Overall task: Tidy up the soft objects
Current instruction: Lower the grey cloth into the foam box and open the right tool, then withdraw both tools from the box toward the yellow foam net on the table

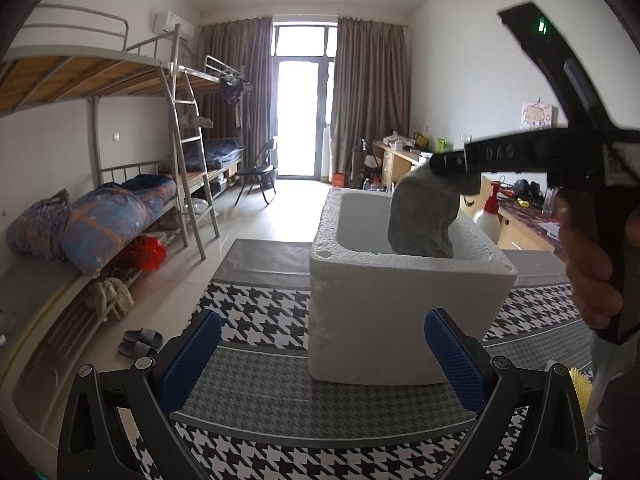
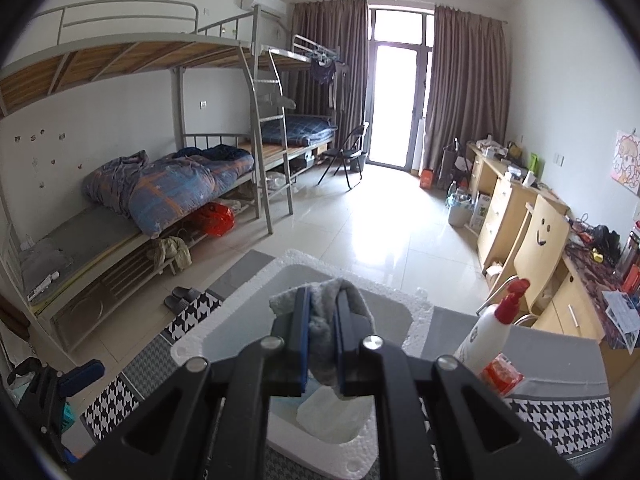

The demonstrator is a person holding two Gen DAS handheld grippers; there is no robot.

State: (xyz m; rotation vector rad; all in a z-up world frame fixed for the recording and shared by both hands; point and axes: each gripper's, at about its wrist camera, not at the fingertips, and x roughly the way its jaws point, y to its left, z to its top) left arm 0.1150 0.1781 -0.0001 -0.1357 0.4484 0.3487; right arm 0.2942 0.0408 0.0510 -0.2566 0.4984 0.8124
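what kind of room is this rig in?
Most likely a shared dormitory room. Grey metal bunk beds with a ladder line one wall, a rumpled blue plaid quilt lies on a lower bunk, and a row of light wooden desks lines the opposite wall, with a glass balcony door between brown curtains.

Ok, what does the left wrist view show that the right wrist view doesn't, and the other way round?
Left wrist only: the whole outside of the white foam box, the person's hand on the right gripper, and the open left gripper.
Right wrist only: the box's inside, with a pale translucent item, and the blue pads clamping the cloth.
Both: the grey soft cloth over the box, the red-capped white spray bottle, the houndstooth-patterned table covering.
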